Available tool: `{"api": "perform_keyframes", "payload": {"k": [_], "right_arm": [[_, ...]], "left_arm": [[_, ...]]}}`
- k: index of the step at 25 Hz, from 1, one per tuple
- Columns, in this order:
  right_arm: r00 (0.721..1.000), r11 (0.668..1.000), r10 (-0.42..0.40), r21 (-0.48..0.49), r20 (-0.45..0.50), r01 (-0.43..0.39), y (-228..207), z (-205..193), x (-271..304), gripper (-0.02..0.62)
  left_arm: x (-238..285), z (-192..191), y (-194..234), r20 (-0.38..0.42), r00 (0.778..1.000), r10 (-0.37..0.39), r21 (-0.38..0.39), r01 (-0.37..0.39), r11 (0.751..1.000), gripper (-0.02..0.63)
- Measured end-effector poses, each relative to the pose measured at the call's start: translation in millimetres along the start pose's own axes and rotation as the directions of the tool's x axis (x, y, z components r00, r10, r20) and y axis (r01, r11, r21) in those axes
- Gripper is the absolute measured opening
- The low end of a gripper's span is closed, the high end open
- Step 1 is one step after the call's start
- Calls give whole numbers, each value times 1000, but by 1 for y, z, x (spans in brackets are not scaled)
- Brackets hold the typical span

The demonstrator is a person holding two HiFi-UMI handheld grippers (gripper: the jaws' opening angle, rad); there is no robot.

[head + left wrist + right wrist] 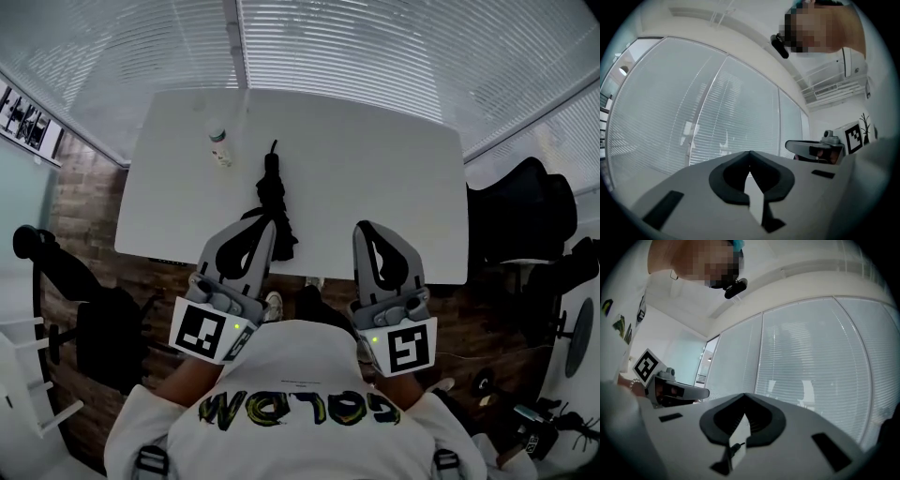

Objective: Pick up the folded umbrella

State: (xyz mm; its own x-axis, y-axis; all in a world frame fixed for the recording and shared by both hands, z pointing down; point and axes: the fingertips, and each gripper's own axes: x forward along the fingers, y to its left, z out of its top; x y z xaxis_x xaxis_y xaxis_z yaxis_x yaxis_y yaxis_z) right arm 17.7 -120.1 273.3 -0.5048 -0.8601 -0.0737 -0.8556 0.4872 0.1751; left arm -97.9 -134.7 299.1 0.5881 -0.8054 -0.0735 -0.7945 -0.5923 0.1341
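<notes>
Jaws pressed together and empty, left gripper (265, 225) and right gripper (366, 228) face the folded umbrella (272, 187) just ahead: likely light and soft, best pinched mid-bundle.

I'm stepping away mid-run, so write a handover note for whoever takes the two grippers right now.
Left gripper: shut, empty, its tip over the near end of the black folded fabric umbrella in the head view; contact unclear.
Right gripper: shut, empty, above the white rectangular table's near edge.
Umbrella: lying flat on the table, towards its near edge.
Done: nothing gripped yet.
To do: open jaws, grasp umbrella, lift.
</notes>
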Motion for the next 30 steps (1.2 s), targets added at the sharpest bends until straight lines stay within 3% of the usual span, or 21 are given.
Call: {"api": "perform_keyframes", "payload": {"k": [14,23,30], "right_arm": [[1000,1000,17,2,6,-17,-145,-21,6,11],[998,998,66,4,5,-66,-168,-29,22,11],[997,997,73,19,-2,-73,-164,-31,52,11]], "left_arm": [[134,-8,-51,-3,1000,19,35,-19,999,11],[160,-13,-48,-22,998,61,53,-59,997,11],[166,-11,-22,-40,997,70,52,-68,996,11]]}}
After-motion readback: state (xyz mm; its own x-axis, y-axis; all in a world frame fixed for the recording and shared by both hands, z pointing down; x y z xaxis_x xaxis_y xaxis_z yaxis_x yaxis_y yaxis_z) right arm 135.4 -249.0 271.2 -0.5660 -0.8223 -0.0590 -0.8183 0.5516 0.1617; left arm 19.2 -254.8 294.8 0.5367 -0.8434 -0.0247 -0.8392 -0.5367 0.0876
